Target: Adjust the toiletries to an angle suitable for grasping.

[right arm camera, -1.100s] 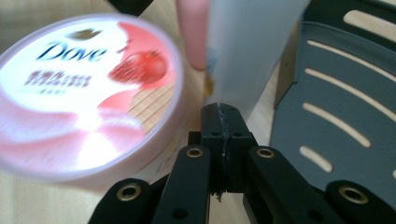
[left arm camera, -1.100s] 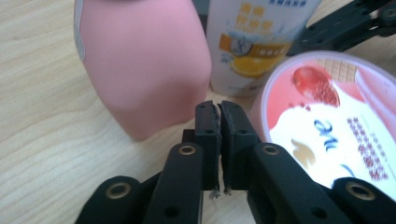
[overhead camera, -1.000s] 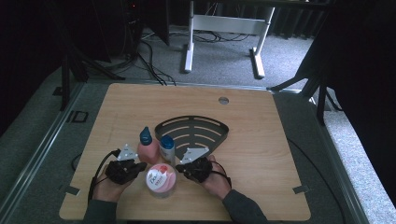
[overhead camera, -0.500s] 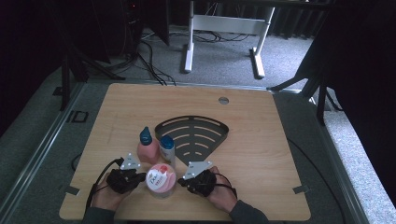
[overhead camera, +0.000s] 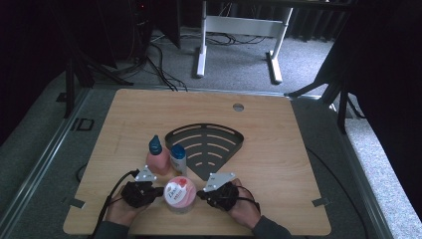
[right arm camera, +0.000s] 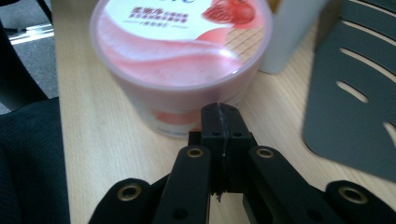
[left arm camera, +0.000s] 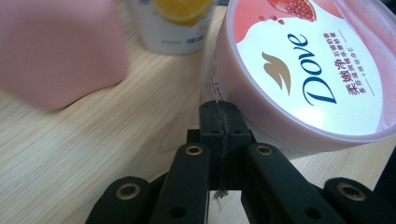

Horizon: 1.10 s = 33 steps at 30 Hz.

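Observation:
A round pink Dove jar (overhead camera: 179, 194) with a white and red lid stands near the table's front edge, between my two grippers. My left gripper (overhead camera: 158, 191) is shut, empty, its tips right at the jar's left side (left arm camera: 299, 93). My right gripper (overhead camera: 200, 194) is shut too, with nothing held, its tips close to the jar's wall (right arm camera: 187, 70). Behind the jar stand a pink bottle (overhead camera: 157, 157) with a blue cap and a small white bottle (overhead camera: 178, 158) with a blue cap. In the left gripper view the pink bottle (left arm camera: 56, 51) and white bottle (left arm camera: 175, 23) are blurred.
A dark fan-shaped slotted rack (overhead camera: 206, 148) lies flat on the wooden table (overhead camera: 278, 164), just right of the bottles and beside my right gripper (right arm camera: 355, 88). A round cable hole (overhead camera: 238, 107) is at the back edge. Table legs and cables stand on the floor beyond.
Both grippers have drawn back toward the front edge and now sit lower, flanking the jar. The jar and bottles have not moved.

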Available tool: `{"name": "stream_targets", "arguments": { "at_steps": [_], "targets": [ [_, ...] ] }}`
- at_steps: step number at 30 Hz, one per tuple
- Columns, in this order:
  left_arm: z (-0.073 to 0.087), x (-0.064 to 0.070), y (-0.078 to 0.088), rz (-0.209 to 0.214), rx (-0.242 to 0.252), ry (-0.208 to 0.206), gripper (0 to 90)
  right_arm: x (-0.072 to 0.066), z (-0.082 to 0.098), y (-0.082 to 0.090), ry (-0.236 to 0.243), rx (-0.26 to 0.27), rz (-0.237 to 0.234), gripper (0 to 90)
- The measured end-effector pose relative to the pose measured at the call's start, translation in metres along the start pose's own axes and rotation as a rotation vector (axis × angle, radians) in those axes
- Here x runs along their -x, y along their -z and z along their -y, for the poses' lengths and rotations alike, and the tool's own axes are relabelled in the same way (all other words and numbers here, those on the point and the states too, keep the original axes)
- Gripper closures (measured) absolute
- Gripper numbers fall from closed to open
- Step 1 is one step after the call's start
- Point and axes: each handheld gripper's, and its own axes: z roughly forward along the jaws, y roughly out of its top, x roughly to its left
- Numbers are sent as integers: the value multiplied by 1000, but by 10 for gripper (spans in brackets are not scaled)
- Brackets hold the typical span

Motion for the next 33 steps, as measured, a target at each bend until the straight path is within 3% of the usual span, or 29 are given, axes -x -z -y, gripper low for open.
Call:
{"name": "stream_targets", "arguments": {
  "at_steps": [10,13,19,27,32,33],
  "targets": [
    [-23,20,-26,68,7,-32,899,14,18,21,-63,-2,37,900],
    [-26,25,-30,67,4,-52,876,15,27,25,-77,-5,39,900],
    [-16,24,-19,59,-5,-51,868,9,43,35,-95,-18,21,894],
    [-7,39,-13,119,-40,-105,894,2,50,43,-105,-6,-2,891],
    [-5,42,-16,135,-57,-102,895,-3,50,43,-107,2,-37,890],
    [-6,41,-19,158,-41,-86,895,-5,50,42,-102,1,-42,890]
  ]
}}
